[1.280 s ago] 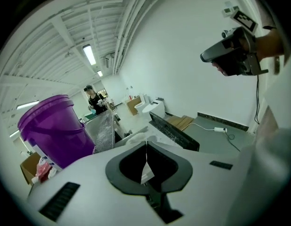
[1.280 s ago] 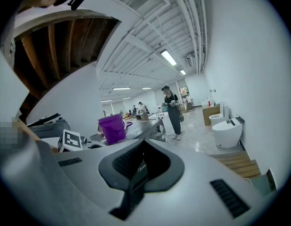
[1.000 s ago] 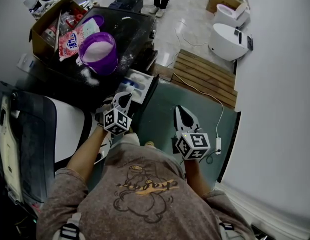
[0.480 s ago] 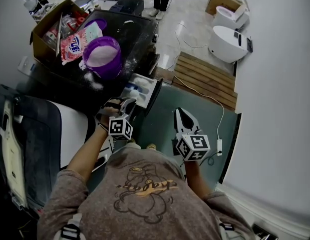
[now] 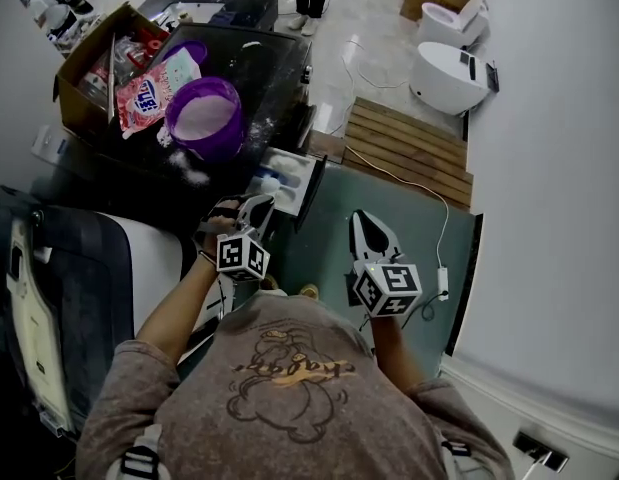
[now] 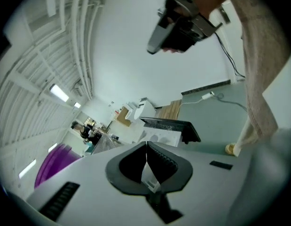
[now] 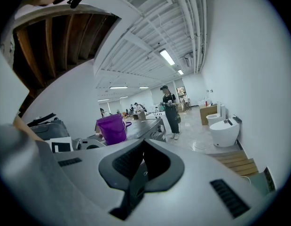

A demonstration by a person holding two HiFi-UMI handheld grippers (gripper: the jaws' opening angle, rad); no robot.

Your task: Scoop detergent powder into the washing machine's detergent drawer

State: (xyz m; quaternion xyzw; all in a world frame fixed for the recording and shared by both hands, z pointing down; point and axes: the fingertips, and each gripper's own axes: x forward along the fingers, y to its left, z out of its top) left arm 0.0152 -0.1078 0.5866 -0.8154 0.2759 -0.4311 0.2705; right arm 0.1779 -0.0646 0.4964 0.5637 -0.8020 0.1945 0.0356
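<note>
Washing machine: its black top (image 5: 264, 58) lay far and left of you, dusted with spilled white powder beside the bucket.
Floor mat: the green mat (image 5: 329, 233) spread under both of your grippers, to the right of the machine.
Wooden pallet: the slatted pallet (image 5: 409, 143) lay on the floor at the far right edge of the mat.
Cardboard box: the open box (image 5: 84, 58) sat on the far left of the machine top, with packets inside.
Purple bucket: the bucket (image 5: 204, 118) stood upright on the machine top, filled with white detergent powder, just right of the box.
Detergent bag: the pink and white bag (image 5: 144, 98) leaned at the box's edge, touching the bucket's left side.
Detergent drawer: the drawer (image 5: 289, 176) stood pulled out from the machine, near and right of the bucket, with white in its compartments.
Left gripper: your left gripper (image 5: 257, 208) (image 6: 146, 149) hung just near the drawer and pointed at it, jaw tips pressed together; a pale sliver showed low between the pads, and what it was could not be told.
Right gripper: your right gripper (image 5: 367, 226) (image 7: 144, 147) hung over the mat, right of the drawer and apart from it, jaws closed with nothing between them.
</note>
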